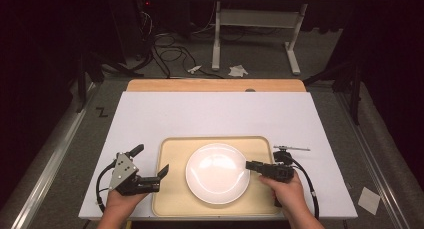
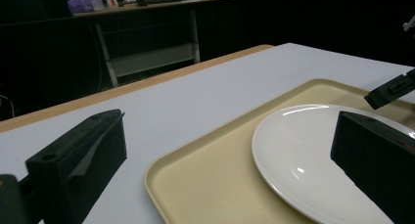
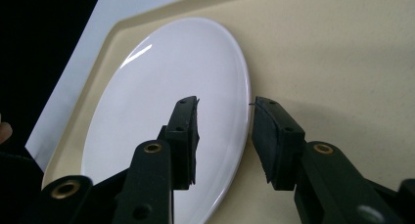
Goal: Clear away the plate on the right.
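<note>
**One plate, one tray, two hand-held grippers at the desk**

A single white plate [image 1: 217, 173] lies flat in the middle of a single beige tray [image 1: 172, 199]. The plate is round, glossy and bare, with a shallow raised rim that catches streaks of light. The tray is rectangular with rounded corners and a low lip, and sits on the white-topped desk [image 1: 210, 114] at its near edge.

The right hand-held gripper [image 1: 250, 165] reaches in from the plate's right side. In the right gripper view its jaws stand narrowly apart, one above the plate's white surface and the other over the tray just outside the rim, so the plate's edge [image 3: 246, 101] runs through the gap between them. Whether either jaw touches the rim cannot be told.

The left hand-held gripper [image 1: 150, 164] is held at the tray's left edge, apart from the plate. Its jaws are spread wide, with nothing between them; one reaches over the tray's lip, the other over the bare desk.

Beyond the right hand-held gripper, a small metal tool [image 1: 290, 148] lies on the desk beside the tray.
</note>
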Available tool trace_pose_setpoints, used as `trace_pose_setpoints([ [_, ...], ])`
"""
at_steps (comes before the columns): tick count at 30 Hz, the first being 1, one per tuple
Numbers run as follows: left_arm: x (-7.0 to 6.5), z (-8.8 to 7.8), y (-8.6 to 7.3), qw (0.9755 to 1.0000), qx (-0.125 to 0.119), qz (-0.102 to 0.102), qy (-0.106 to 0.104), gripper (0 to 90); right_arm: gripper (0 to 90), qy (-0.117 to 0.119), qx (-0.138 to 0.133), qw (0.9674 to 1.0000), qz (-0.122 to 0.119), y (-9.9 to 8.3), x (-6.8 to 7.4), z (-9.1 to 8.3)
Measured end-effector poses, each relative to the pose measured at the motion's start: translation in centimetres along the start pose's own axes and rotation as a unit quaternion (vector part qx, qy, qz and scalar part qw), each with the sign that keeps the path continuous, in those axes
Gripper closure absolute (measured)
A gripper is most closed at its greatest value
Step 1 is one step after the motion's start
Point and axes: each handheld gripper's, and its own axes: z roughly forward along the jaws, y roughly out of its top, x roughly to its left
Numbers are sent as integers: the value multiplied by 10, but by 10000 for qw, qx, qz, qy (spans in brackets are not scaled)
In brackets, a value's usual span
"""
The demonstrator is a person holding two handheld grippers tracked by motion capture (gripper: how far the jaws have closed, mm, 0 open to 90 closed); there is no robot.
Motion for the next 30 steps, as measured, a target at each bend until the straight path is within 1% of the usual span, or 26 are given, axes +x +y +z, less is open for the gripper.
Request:
trace_pose_setpoints([
  [3, 0, 0, 0, 10000, -2, -5, -1, 7, 619, -3, -182, 9998, -106, 1, 2, -4],
  [4, 0, 0, 0, 10000, 0, -4, -2, 7, 620, -14, -205, 9997, -149, 2, 1, -6],
  [6, 0, 0, 0, 10000, 1, -5, -3, 7, 625, -88, -283, 9994, -158, 3, 1, -8],
  [8, 0, 0, 0, 10000, 16, 3, -10, 7, 615, -163, -389, 9987, -296, 4, 1, -11],
  [10, 0, 0, 0, 10000, 5, -1, -11, 7, 611, -191, -525, 9967, -596, 5, 3, -14],
  [11, 0, 0, 0, 10000, 3, 0, -13, 7, 595, -211, -564, 9955, -726, 5, 5, -16],
  [12, 0, 0, 0, 10000, 1, 1, -13, 7, 579, -247, -626, 9936, -905, 5, 6, -18],
  [13, 0, 0, 0, 10000, 0, 0, -13, 7, 559, -286, -643, 9922, -1033, 6, 7, -19],
  [15, 1, 0, 0, 10000, -1, -6, -6, 7, 504, -321, -660, 9902, -1187, 8, 8, -23],
  [16, 2, -1, 0, 10000, -10, -13, -3, 7, 481, -340, -671, 9902, -1175, 10, 8, -26],
  [18, 2, -1, 0, 10000, -16, -15, -4, 7, 436, -426, -717, 9891, -1210, 14, 7, -33],
  [19, 2, -1, 0, 10000, -13, -11, 0, 7, 410, -495, -765, 9876, -1278, 16, 7, -36],
  [21, 3, -1, 0, 10000, -14, -21, 0, 6, 350, -599, -882, 9853, -1333, 19, 5, -44],
  [22, 3, -1, 0, 10000, -19, -27, 4, 7, 321, -667, -944, 9837, -1379, 20, 4, -49],
  [23, 3, -1, 0, 10000, -19, -27, 4, 6, 321, -667, -944, 9837, -1379, 20, 4, -49],
  [24, 3, -1, 0, 10000, -13, -23, 5, 6, 296, -755, -978, 9816, -1455, 21, 4, -53],
  [25, 3, -1, 0, 10000, 1, -17, 0, 7, 238, -917, -1015, 9787, -1533, 21, 1, -62],
  [27, 2, 1, 0, 10000, 23, -5, -7, 6, 188, -948, -1105, 9778, -1510, 20, -2, -69],
  [29, 1, 2, 0, 10000, 42, 11, -16, 6, 144, -1013, -1196, 9752, -1561, 18, -6, -76],
  [30, 1, 2, 0, 10000, 50, 17, -18, 7, 114, -1045, -1265, 9729, -1629, 16, -8, -80],
])
